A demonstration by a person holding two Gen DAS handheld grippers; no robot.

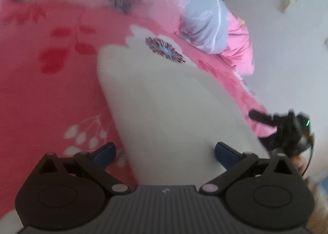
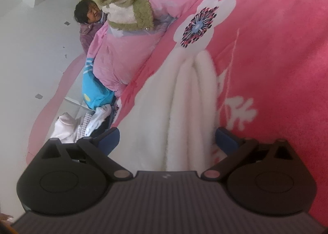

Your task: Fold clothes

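The white garment (image 2: 180, 98) lies on the pink bedspread (image 2: 276, 70), just below the big white flower print (image 2: 202, 23). It looks like soft fleece, and in the right wrist view it is gathered into long ridges that run away from the flower toward the camera. In the left wrist view the picture is blurred, so its surface there is hard to read.

The left claw (image 1: 165, 153) is spread wide, with the garment between and under its two pads; it pinches nothing. The right claw (image 2: 167, 141) is also spread wide and hangs over the near end of the ridges, also holding nothing.

I judge that the step in hand is to take hold of an edge for a fold. To do it well, each claw should go down on one single edge of the cloth, not on a ridge, or it may catch several layers. The bedspread is soft too, so the pads should not dig deep, or they may pinch it together with the garment. Flattening the ridges first would probably give a cleaner fold.
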